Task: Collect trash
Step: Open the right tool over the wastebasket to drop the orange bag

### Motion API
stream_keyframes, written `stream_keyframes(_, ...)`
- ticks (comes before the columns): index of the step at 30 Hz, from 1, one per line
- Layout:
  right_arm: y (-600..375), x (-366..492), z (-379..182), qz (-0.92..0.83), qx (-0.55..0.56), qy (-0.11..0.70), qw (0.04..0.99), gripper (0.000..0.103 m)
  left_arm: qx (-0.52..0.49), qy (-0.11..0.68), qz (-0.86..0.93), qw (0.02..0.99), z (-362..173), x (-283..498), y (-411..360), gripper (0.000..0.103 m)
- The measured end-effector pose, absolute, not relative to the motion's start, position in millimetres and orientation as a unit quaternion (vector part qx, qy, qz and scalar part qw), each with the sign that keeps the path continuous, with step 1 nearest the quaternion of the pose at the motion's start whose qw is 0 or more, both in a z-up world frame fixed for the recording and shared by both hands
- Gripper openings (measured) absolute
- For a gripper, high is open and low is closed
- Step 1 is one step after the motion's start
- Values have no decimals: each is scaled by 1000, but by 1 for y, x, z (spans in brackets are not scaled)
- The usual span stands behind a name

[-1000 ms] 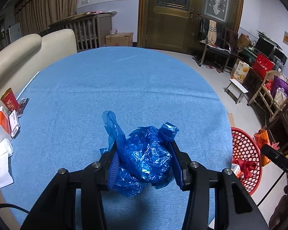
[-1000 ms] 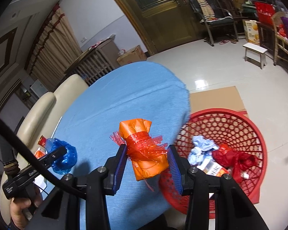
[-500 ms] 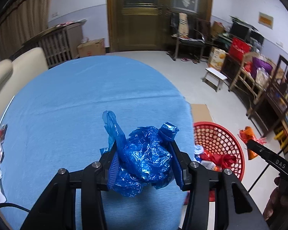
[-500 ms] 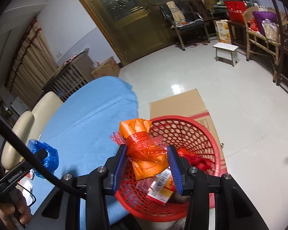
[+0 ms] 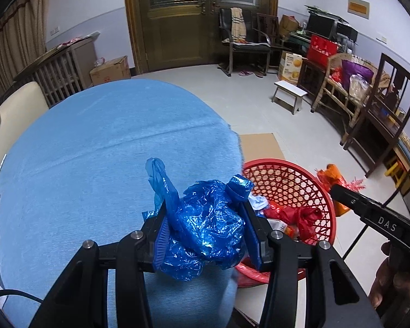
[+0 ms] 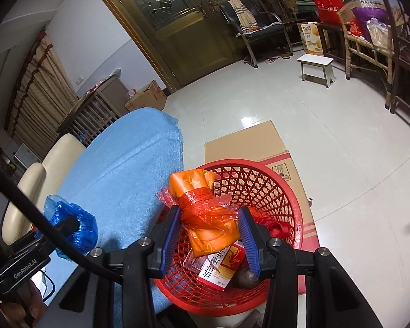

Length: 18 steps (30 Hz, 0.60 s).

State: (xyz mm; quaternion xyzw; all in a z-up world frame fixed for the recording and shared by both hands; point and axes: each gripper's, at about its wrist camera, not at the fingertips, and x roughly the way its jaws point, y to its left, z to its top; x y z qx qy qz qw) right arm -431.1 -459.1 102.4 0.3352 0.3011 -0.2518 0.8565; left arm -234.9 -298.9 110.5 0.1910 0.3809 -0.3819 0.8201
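Round table (image 5: pixel 82 150), blue woven cloth, matte. Beside it on the floor: red plastic lattice basket (image 6: pixel 284 191), round, holding scraps. Left gripper (image 5: pixel 205 227) clamps a crumpled glossy blue bag (image 5: pixel 207 224) over the table edge; one twisted tail points up-left. Right gripper (image 6: pixel 209 235) clamps an orange packet (image 6: pixel 205 213) banded in red netting above the basket, long axis upright, leaning left.

A crumpled blue plastic bag (image 5: pixel 207 227), glossy and wadded into a ball with one loose tail sticking up, is held above the edge of the blue-covered table (image 5: pixel 95 147). An orange packet bound with red crinkled plastic (image 6: pixel 205 213) hangs tilted over the round red plastic mesh basket (image 6: pixel 284 191) on the floor, which holds a printed carton (image 6: pixel 221 268) and red wrappers (image 6: pixel 276 225).
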Motion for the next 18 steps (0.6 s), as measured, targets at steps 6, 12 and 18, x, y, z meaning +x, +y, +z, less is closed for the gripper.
stream_keyframes(6,-464,-429,102,-254,331,304,856,46,196,382,-389,815,108,-241,-302,50)
stream_keyframes(12,-469,-421,100,-255,320,309,858,46,191,390,-386,814,105,-238,-303,50)
stream_keyframes(18,-479,-408,97,-258,310,313,860,46,192,389,-392,811,105,-238,-310,50)
